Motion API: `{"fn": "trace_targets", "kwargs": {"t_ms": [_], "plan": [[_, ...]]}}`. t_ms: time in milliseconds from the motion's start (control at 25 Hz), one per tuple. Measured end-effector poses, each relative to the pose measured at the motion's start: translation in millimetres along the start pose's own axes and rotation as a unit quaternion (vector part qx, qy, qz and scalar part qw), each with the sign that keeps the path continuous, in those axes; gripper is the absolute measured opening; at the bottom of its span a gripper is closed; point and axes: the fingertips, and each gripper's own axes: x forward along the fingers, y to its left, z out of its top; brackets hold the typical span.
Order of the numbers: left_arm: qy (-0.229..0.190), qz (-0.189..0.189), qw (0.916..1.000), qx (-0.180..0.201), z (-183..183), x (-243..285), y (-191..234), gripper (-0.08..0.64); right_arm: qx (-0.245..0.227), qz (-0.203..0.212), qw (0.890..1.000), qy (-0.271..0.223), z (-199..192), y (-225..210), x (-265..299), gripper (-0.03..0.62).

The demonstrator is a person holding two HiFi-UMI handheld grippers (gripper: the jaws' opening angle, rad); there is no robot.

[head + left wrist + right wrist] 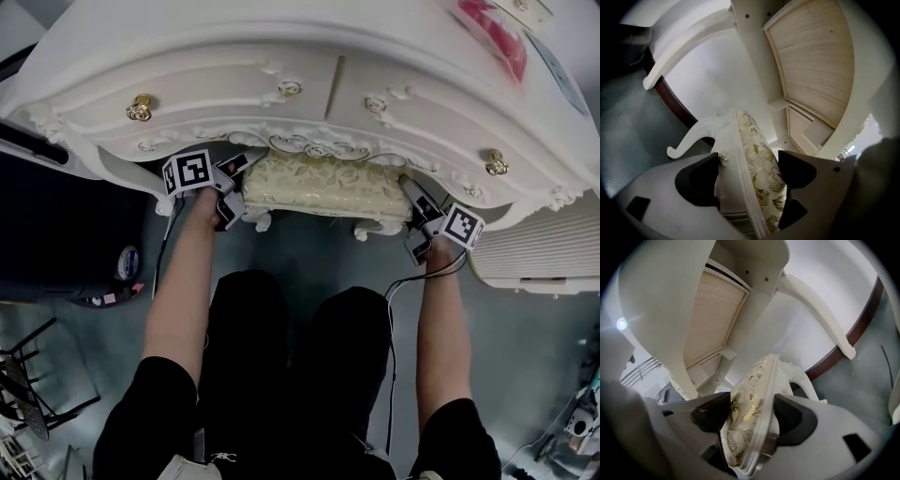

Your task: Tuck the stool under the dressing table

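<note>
The stool (319, 186), with a cream and gold floral cushion and white carved legs, stands partly under the white dressing table (234, 89), its near side still out in front. My left gripper (234, 187) grips the seat's left end and my right gripper (414, 208) its right end. In the left gripper view the left gripper (750, 169) has its dark pads (699, 180) against the white seat frame and the cushion (761, 161). The right gripper (747, 417) likewise clamps the seat (750, 399) edge-on. Above both, the table's wooden underside (815, 61) shows.
The table's curved white legs (679, 51) (825, 315) flank the opening, with a wall and dark skirting behind. A white ribbed unit (539, 248) stands at right, dark furniture (56, 225) and a tape roll (128, 262) at left. The person's legs (300, 366) are just behind the stool.
</note>
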Motion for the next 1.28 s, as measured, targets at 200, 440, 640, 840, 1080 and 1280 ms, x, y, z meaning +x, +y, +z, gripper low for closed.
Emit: {"fn": "trace_targets", "kwargs": {"t_ms": [200, 440, 640, 840, 1080, 1280], "plan": [[-0.043, 0.015, 0.9984, 0.034, 3, -13, -5, 0.391, -0.01, -0.027, 0.998, -0.048, 4, 3, -4, 0.298], [-0.078, 0.076, 0.9864, 0.123, -3, -54, -7, 0.391, -0.097, -0.129, 0.98, -0.118, 4, 7, -35, 0.296], [-0.108, 0.182, 0.9546, 0.21, -12, -93, -7, 0.078, -0.193, -0.262, 0.932, -0.162, -14, 15, -75, 0.011], [-0.088, 0.25, 0.9068, 0.328, -28, -108, -27, 0.005, -0.306, -0.315, 0.887, -0.145, -25, 46, -79, 0.008], [-0.051, 0.259, 0.8868, 0.379, -38, -94, -92, 0.005, -0.283, -0.276, 0.912, -0.113, -25, 133, -71, 0.008], [-0.005, 0.242, 0.8919, 0.382, -33, -94, -203, 0.005, -0.264, -0.268, 0.924, -0.073, 10, 235, -78, 0.008]]}}
